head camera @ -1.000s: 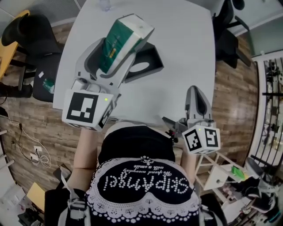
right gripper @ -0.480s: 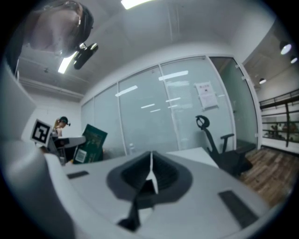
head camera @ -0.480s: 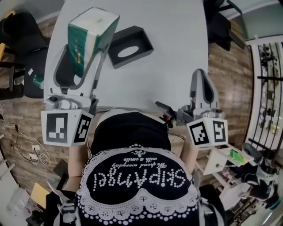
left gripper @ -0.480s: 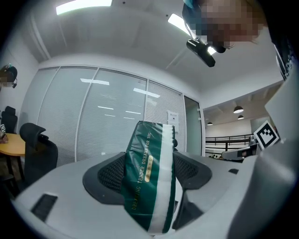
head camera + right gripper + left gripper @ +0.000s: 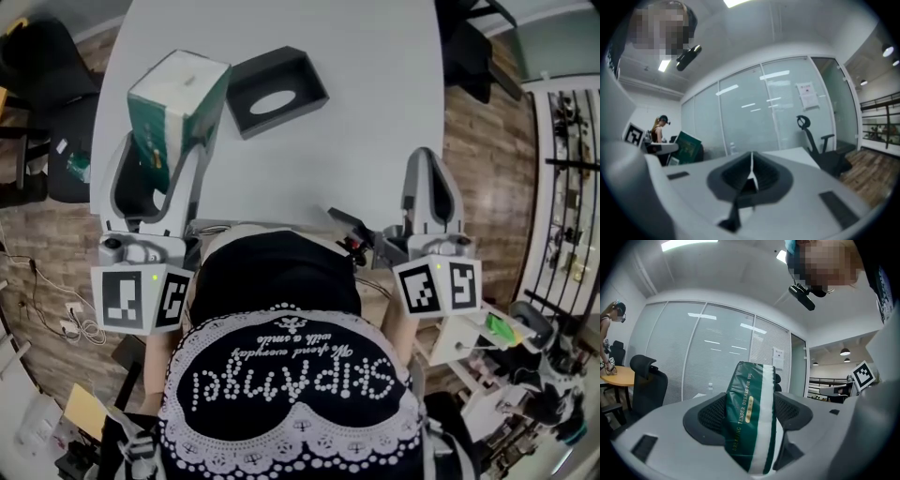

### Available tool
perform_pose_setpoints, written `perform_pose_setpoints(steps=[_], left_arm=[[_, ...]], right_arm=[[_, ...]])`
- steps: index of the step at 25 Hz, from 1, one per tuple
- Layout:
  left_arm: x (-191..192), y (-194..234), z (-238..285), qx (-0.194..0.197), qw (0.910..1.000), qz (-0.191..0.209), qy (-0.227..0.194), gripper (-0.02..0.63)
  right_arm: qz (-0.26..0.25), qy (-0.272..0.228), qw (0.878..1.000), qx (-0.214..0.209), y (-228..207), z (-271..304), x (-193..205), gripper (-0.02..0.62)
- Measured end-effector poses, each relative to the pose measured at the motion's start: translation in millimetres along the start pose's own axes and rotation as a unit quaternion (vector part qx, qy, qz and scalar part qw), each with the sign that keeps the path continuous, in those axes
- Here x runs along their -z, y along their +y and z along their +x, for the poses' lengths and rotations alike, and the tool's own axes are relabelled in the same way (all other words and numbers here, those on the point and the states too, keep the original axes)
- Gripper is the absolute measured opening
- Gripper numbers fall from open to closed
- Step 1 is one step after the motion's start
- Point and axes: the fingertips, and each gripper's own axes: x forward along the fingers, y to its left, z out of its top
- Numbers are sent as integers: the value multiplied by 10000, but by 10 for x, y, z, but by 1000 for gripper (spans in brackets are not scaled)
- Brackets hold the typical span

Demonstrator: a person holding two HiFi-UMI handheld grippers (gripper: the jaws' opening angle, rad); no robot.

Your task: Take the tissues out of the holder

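Jaws of the L gripper (image 5: pixel 157 155) were clamped on the pack (image 5: pixel 178 94) of tissues, pads pressed into its green-and-white wrap from both sides. The left gripper view showed the pack standing between them, a bit tilted, film slightly squeezed. R gripper (image 5: pixel 429 192) had its jaws fully together w/ nothing between, and hung by the near edge of the table (image 5: pixel 375 84), well apart from the work.

Pack was out of the holder (image 5: pixel 305 80) and up in the air over the table's left part, just left of the holder in the head view. Couldn't tell for sure whether their corners touched; prob. not. Holder, dark grey w/ an oval slot, sat on the table w/ no gripper on it. Its inside didn't show, so whether anything was left in it is unknown.

Step in hand, as I judged it: removal basically done, pack clear of the holder, only the set-down left. Next move would call for lowering the pack onto a bare bit of table away from the holder, flat face down first. L jaws should open only once it rested, since a soft, tilted pack could tip or slide off the nearby edge. R gripper could steady the holder if needed, but would have to open first.
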Motion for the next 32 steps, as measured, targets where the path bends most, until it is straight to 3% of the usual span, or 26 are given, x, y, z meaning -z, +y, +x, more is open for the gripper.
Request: perform_pose_setpoints(steps=[11,32], left_arm=[[331,72,-145,68,9986,-85,516,334],[228,46,-115,120,9989,-68,437,334]], right_arm=[[-110,219,9997,62,-28,-116,126,35],[-59,242,9996,147,-64,-119,145,35]])
